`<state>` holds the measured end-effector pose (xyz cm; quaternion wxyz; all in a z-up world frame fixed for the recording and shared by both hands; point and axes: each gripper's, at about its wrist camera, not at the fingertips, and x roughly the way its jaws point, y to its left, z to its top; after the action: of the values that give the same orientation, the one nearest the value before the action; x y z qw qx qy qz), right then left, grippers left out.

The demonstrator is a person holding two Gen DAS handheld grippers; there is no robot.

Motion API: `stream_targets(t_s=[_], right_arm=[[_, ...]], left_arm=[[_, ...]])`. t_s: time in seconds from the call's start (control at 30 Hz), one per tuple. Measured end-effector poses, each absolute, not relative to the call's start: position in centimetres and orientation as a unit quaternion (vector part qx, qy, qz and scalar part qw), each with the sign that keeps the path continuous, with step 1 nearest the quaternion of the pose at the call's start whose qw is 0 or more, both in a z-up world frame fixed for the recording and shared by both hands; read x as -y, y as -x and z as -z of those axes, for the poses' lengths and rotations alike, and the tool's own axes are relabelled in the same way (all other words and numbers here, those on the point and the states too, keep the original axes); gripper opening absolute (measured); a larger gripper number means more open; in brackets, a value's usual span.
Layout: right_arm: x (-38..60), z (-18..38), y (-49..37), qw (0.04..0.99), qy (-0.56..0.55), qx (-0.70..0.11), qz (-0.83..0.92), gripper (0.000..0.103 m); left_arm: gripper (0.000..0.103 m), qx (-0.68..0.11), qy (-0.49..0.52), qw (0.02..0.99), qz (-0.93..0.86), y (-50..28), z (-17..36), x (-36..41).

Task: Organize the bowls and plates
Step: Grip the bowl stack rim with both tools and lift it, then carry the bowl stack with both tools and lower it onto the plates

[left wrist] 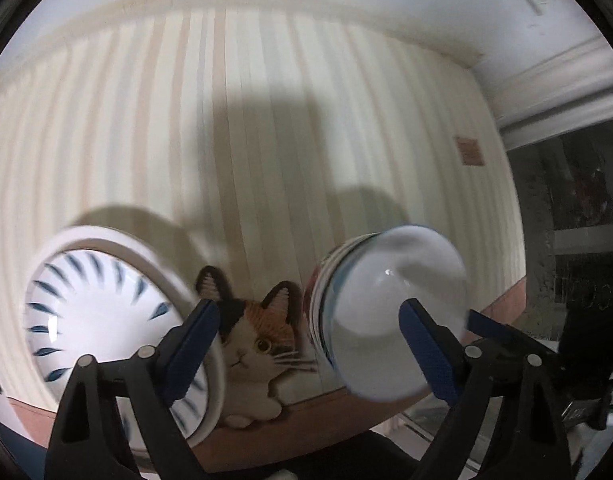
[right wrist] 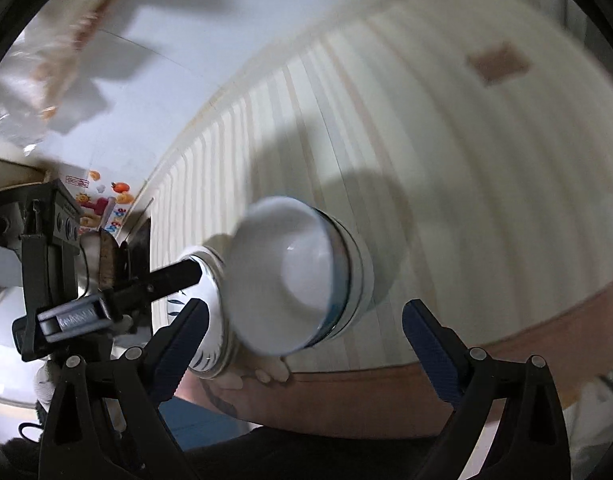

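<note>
Left view: the left tongs (left wrist: 306, 344) stand wide, holding nothing. The plate (left wrist: 102, 320) sits at the left finger (left wrist: 190, 348), the bowl (left wrist: 390, 316) at the right finger, a cat mat (left wrist: 258, 344) between them.

Right view: the right tongs (right wrist: 306, 344) gape wide, empty; bowl (right wrist: 294, 280) sits between the fingers, plate (right wrist: 210, 316) by the left one.

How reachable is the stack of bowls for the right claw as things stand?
Probably yes. The right claw is open, and the stack of bowls lies straight ahead between its fingers with nothing in front. The patterned bowl crowds the claw's left finger, though, so closing could nudge it.
</note>
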<state>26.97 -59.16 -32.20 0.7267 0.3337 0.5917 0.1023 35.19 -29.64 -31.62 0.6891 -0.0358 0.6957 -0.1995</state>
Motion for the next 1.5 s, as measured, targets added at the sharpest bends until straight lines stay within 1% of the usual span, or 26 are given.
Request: stream_targets(t_s=[0.1,0.2,0.3,0.33,0.37,0.4,0.47,0.5,0.57,0.77,0.87,1.23,1.5], right_arm=[[59.3,35.5,-28.1,0.710,-0.344,-0.603,-0.116,0.099],[59.1,38.2,-29.2,0.692,-0.351,-0.617,-0.134,0.099],[58.8,40.5,-29.9,0.672,-0.368,-0.623,-0.158,0.098],[58.7,41.1,-30.2,0.664,-0.376,-0.625,-0.168,0.093],[58.7,41.8,-30.3,0.655,-0.383,-0.628,-0.174,0.082],[58.6,42.6,-30.5,0.642,-0.392,-0.634,-0.177,0.075],[58.6,43.4,-30.7,0.634,-0.398,-0.639,-0.177,0.063],[58.7,43.7,-30.8,0.632,-0.400,-0.639,-0.178,0.061],[58.7,44.0,-30.9,0.630,-0.401,-0.640,-0.179,0.057],[58.5,44.4,-31.2,0.630,-0.396,-0.644,-0.178,0.051],[58.5,44.2,-31.3,0.627,-0.395,-0.647,-0.178,0.050],[56.7,44.0,-33.0,0.623,-0.390,-0.650,-0.195,0.050],[53.0,41.4,-35.3,0.629,-0.368,-0.648,-0.221,0.050]], left_arm=[[0.087,-0.720,0.047,0.661,0.207,-35.9,34.2,30.6],[0.080,-0.737,0.054,0.638,0.215,-36.1,36.1,31.5],[0.076,-0.752,0.057,0.619,0.220,-36.2,37.6,32.2],[0.073,-0.756,0.060,0.613,0.222,-36.1,38.1,32.3],[0.072,-0.757,0.069,0.608,0.229,-36.1,38.3,32.3],[0.072,-0.757,0.076,0.606,0.233,-36.0,38.4,32.4],[0.067,-0.755,0.081,0.606,0.239,-35.9,38.3,32.5],[0.061,-0.753,0.089,0.602,0.249,-35.8,38.3,32.6],[0.061,-0.751,0.091,0.605,0.249,-35.8,38.2,32.6],[0.059,-0.747,0.095,0.614,0.236,-35.5,37.9,32.4],[0.059,-0.748,0.092,0.617,0.227,-35.4,37.6,32.4],[0.059,-0.738,0.101,0.633,0.210,-35.6,35.7,31.2],[0.059,-0.718,0.111,0.658,0.198,-35.9,32.5,28.6]])
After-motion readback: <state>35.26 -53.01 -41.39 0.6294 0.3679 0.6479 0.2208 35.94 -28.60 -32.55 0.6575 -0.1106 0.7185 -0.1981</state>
